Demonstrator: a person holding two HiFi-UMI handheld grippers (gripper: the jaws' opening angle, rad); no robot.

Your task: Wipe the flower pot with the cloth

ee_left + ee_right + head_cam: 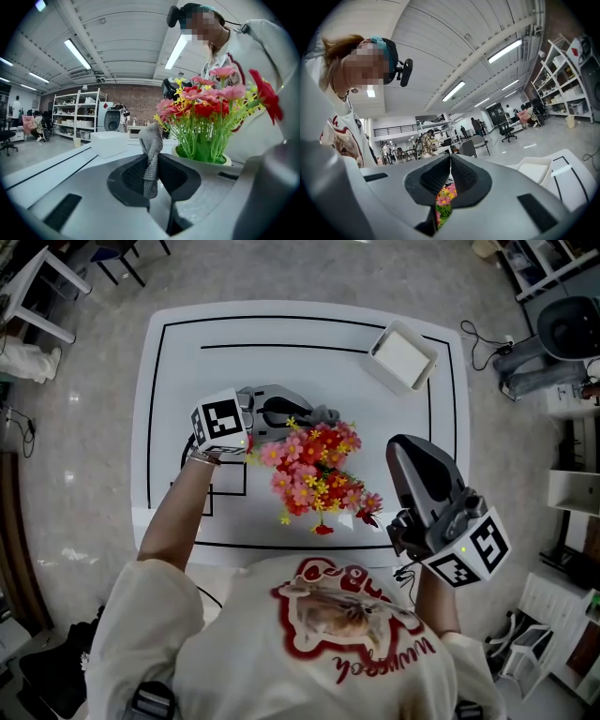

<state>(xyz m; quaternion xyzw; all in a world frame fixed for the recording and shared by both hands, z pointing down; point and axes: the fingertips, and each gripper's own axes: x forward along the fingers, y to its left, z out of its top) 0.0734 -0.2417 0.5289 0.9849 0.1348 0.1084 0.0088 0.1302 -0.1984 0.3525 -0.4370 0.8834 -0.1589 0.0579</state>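
**Cloth pinched at left, pot mid-table**

Near edge, right side: right gripper, jaws pressed together, nothing between them. Held off to the right of the flowers, apart from them.

Left side: left gripper, jaws closed most of the way on a grey knitted cloth. Cloth bunched upright, standing up past the pads. Cloth at the far left of the bouquet; contact with the pot not readable.

Centre: flower pot, pale rim only, seen under green stems from the left gripper view; from above, hidden beneath red, pink and yellow blooms.

Surface: white table, smooth, marked with nested black rectangles and a small black square at the left. White shallow tray at the far right corner, well apart from the pot.

Beyond: grey polished floor, cables on the right, white shelving, brick back wall, ribbed ceiling with strip lights, office chairs and distant people.
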